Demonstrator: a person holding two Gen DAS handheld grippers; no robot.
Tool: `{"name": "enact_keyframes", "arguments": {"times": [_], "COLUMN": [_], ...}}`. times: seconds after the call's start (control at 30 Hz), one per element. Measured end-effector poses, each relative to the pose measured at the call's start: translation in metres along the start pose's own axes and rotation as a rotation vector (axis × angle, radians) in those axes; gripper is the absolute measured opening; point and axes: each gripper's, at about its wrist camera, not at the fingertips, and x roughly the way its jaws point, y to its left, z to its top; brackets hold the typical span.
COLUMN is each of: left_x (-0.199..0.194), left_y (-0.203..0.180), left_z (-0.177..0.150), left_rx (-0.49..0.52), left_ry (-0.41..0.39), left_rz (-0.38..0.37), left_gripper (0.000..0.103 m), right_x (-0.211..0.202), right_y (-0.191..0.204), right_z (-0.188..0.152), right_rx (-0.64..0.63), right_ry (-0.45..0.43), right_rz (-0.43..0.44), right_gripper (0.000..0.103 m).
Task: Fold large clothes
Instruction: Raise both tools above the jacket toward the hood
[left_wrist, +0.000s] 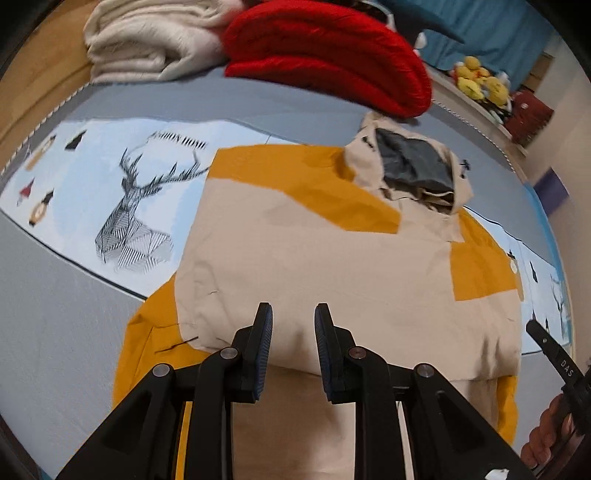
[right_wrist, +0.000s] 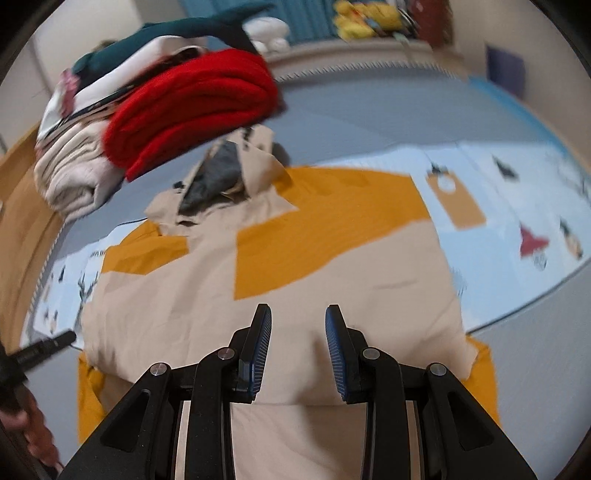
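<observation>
A large hooded jacket (left_wrist: 332, 258) (right_wrist: 166, 306) in beige and mustard lies folded on the bed, its grey-lined hood (left_wrist: 413, 166) (right_wrist: 221, 173) at the far end. My left gripper (left_wrist: 293, 310) hovers over the jacket's near beige fold, jaws a little apart with nothing between the pads. My right gripper (right_wrist: 298, 312) hangs over the same near edge, its jaws slightly wider and also empty. Each gripper shows at the edge of the other's view, held by a hand (left_wrist: 546, 435) (right_wrist: 33, 432).
A folded red blanket (left_wrist: 325, 51) (right_wrist: 192, 107) and folded white clothes (left_wrist: 147, 40) (right_wrist: 70, 173) are stacked just beyond the hood. The grey and light-blue bedsheet (left_wrist: 129, 206) bears a deer print. Yellow plush toys (left_wrist: 480, 81) sit on a ledge behind. Wooden floor (left_wrist: 37, 81) lies to the left.
</observation>
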Motion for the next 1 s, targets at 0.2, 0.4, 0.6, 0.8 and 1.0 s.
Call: {"name": "enact_keyframes", "arguments": {"times": [0.2,0.4,0.6,0.8,1.0], "left_x": [-0.012,-0.029,-0.036,-0.036,-0.035], "left_y": [-0.013,-0.03,-0.049,-0.057,-0.061], "left_z": [-0.005,-0.011,-0.02,-0.023,-0.024], "left_rx": [0.038,0.082,0.146,0.158,0.168], "left_ry": [-0.038,-0.093,-0.135,-0.167,-0.215], "left_rz": [-0.039,-0.056,-0.04,-0.021,0.002], "left_gripper": [0.024,0.038,0.046,0.047,0.046], "right_x": [-0.016,-0.037,-0.057,-0.077,-0.085], "right_y": [0.025,0.033,0.038,0.034,0.03], "right_z": [-0.009,-0.016,-0.02,-0.021,-0.02], "right_rx": [-0.09,-0.117,-0.14,-0.147,-0.162], "right_ry": [-0.051,-0.082,-0.108,-0.144,-0.162], "right_rz": [-0.041,-0.051,-0.04,-0.027,-0.039], "right_gripper": [0.032,0.032,0.032,0.046,0.05]}}
